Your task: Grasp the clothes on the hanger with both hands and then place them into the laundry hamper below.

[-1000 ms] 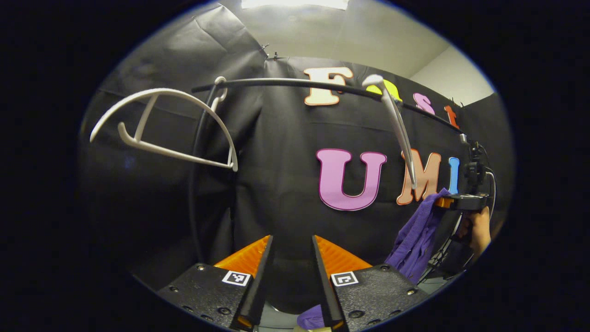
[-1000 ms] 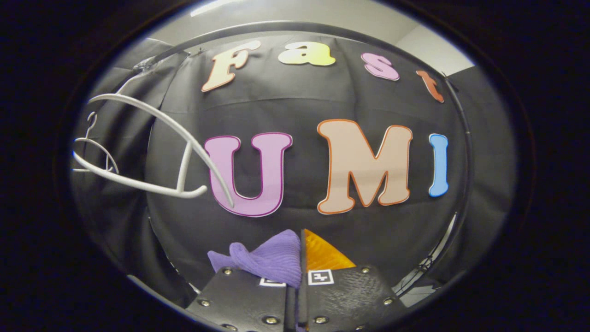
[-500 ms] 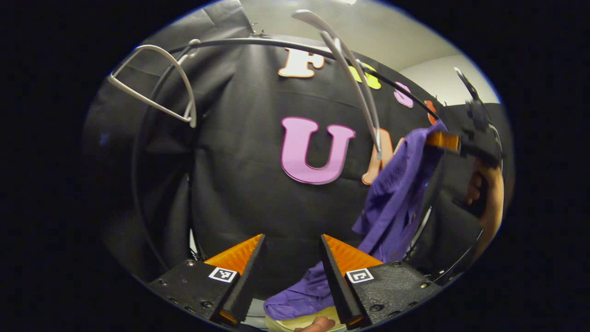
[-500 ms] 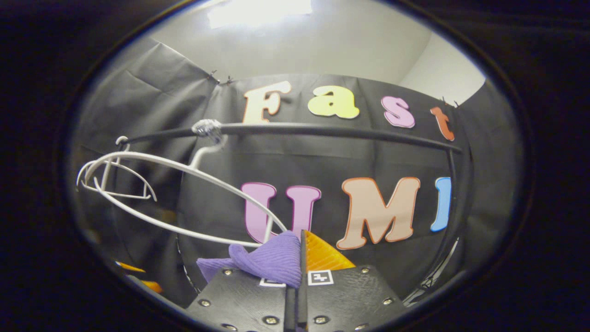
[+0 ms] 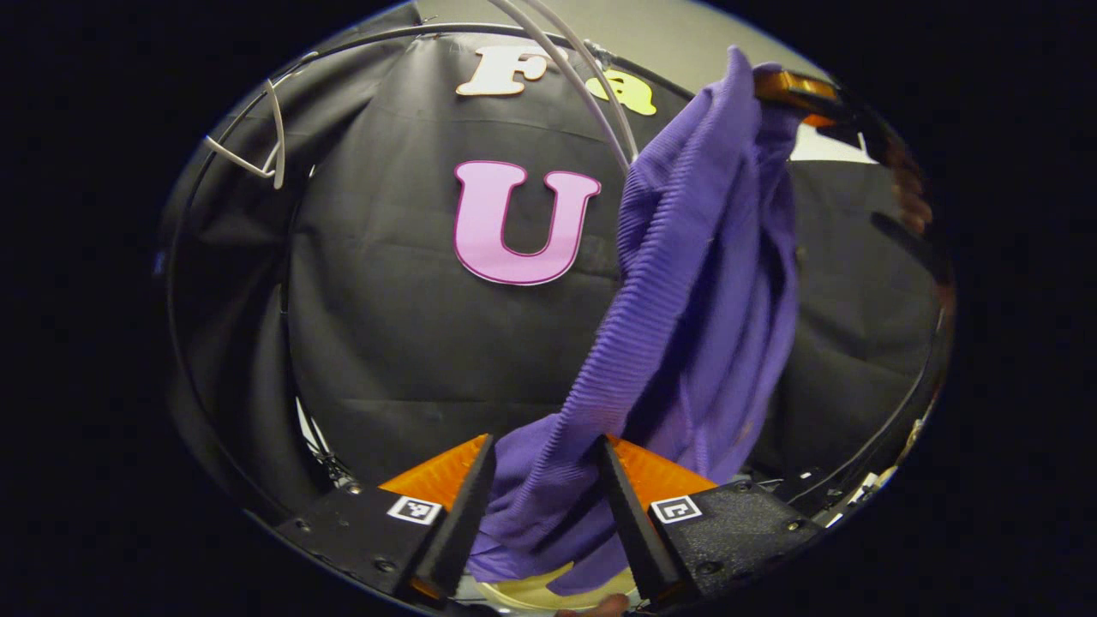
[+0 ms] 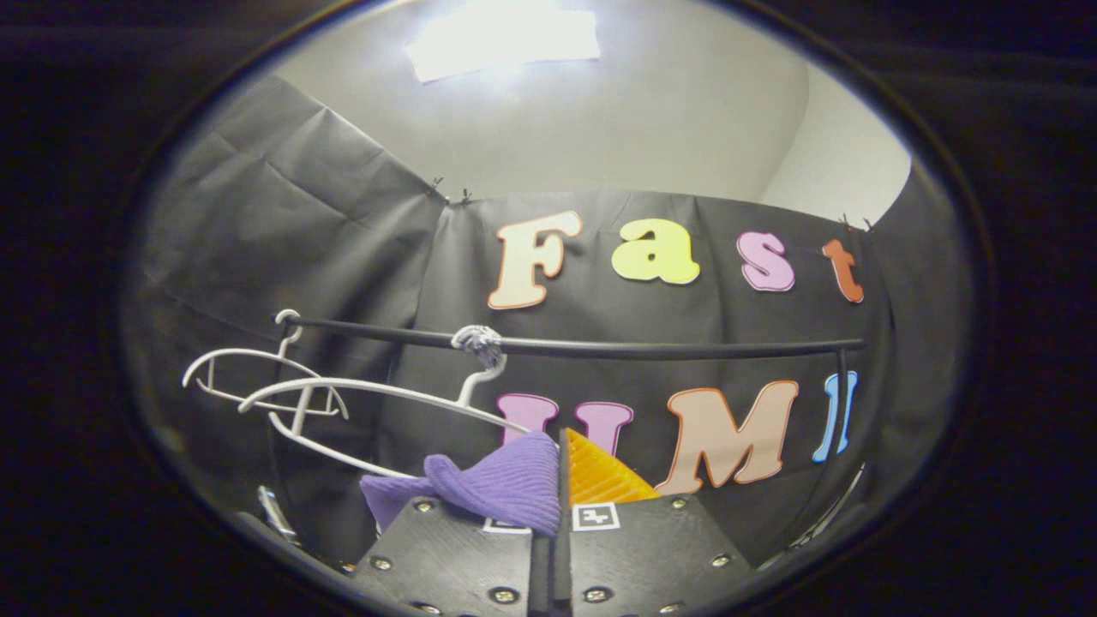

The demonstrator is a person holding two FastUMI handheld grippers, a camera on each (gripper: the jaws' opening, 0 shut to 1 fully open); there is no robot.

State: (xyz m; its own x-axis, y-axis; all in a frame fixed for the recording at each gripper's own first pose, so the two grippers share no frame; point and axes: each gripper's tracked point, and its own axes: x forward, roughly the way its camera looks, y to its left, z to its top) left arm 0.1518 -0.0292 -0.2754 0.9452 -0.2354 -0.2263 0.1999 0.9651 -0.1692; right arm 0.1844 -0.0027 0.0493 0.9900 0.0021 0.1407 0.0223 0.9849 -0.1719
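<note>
the purple garment hangs in the air between the two tongs, already off its hanger and not yet in the hamper. the right tongs are clamped on a bunched fold of it, cloth bulging out to one side of the closed fingers; in the left gripper view these same tongs show high up, pinching the garment's top corner, with a hand behind them. the left tongs stand apart with the lower cloth running down between the fingers, but the fingers do not appear to press on it, so they look ready to close rather than gripping. held from one high corner, the garment drapes in a long band, its long axis running from upper right down to the lower middle in the left gripper view, the ribbing following that line. holding it high probably keeps it clear of the white hanger, which sits bare on the black rail beside a second hanger. a pale rim below the left tongs may be the hamper, though too little shows to be sure.
</note>
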